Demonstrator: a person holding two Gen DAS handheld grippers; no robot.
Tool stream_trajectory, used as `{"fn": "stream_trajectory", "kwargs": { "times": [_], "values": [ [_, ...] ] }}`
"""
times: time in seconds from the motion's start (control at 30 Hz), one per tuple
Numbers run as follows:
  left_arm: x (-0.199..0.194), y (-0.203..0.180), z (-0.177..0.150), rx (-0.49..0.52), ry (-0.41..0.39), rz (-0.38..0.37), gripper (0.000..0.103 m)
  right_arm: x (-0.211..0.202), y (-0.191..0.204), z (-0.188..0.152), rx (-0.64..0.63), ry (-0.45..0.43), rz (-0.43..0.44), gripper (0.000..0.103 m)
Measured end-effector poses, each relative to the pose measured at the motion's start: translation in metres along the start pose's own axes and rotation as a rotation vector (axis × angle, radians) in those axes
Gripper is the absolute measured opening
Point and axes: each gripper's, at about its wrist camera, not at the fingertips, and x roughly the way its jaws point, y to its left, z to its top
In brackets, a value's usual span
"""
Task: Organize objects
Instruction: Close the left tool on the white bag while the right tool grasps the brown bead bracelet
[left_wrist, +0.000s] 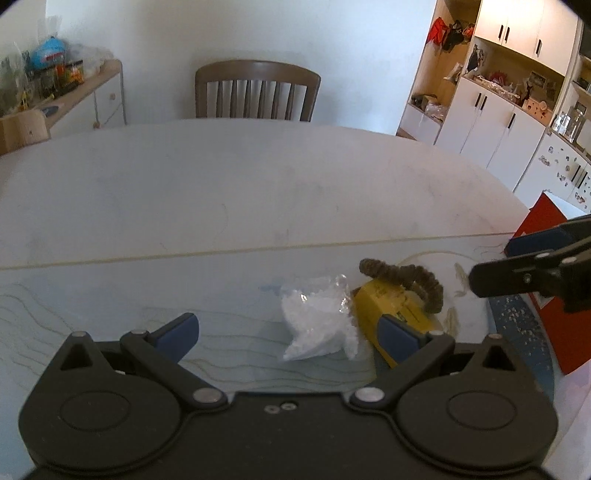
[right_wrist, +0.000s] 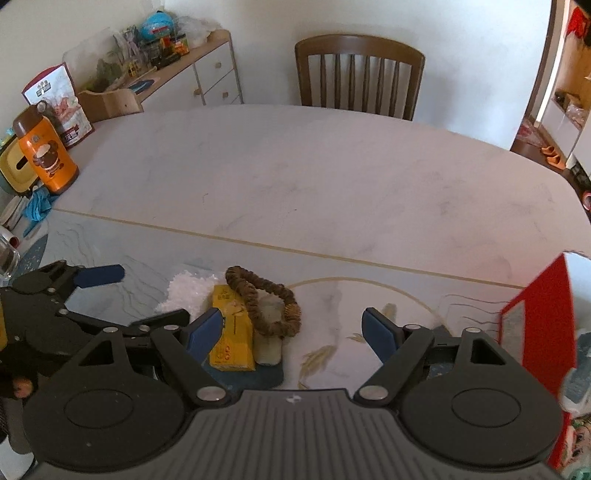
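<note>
A small pile lies on the pale table mat (left_wrist: 110, 314): a crumpled white plastic bag (left_wrist: 317, 325), a yellow box (left_wrist: 391, 306) and a brown scrunchie (left_wrist: 406, 280) draped over the box. My left gripper (left_wrist: 290, 334) is open just short of the bag, its right fingertip in front of the box. In the right wrist view the yellow box (right_wrist: 231, 332), scrunchie (right_wrist: 262, 299), white bag (right_wrist: 188, 291) and a pale block (right_wrist: 267, 343) sit by the left finger of my right gripper (right_wrist: 291, 332), which is open and holds nothing. The left gripper (right_wrist: 129, 295) shows at left.
A red box (right_wrist: 539, 314) stands at the right edge of the mat. An orange bottle (right_wrist: 44, 155), a yellow holder and a blue cloth (right_wrist: 37, 206) crowd the table's left end. A wooden chair (right_wrist: 358, 74) is at the far side, a cluttered sideboard (right_wrist: 177, 66) beyond.
</note>
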Motion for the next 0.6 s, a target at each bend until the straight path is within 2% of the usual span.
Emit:
{"fn": "stream_trajectory", "kwargs": {
  "times": [0.27, 0.33, 0.47, 0.53, 0.6],
  "values": [
    [0.015, -0.002, -0.001, -0.012, -0.002, -0.016, 0.102, 0.026, 0.012, 0.007, -0.024, 0.036, 0.016, 0.065],
    [0.018, -0.003, -0.003, -0.011, 0.001, -0.014, 0.1, 0.033, 0.014, 0.008, -0.027, 0.046, 0.021, 0.058],
    [0.02, -0.005, -0.008, -0.005, 0.0, -0.018, 0.09, 0.043, 0.016, 0.008, -0.027, 0.068, 0.03, 0.05],
    [0.019, -0.004, -0.008, 0.001, -0.009, -0.014, 0.082, 0.047, 0.017, 0.008, -0.025, 0.075, 0.036, 0.041],
    [0.019, -0.005, -0.008, 0.0, -0.015, -0.018, 0.075, 0.049, 0.017, 0.009, -0.016, 0.075, 0.047, 0.037]
  ]
}}
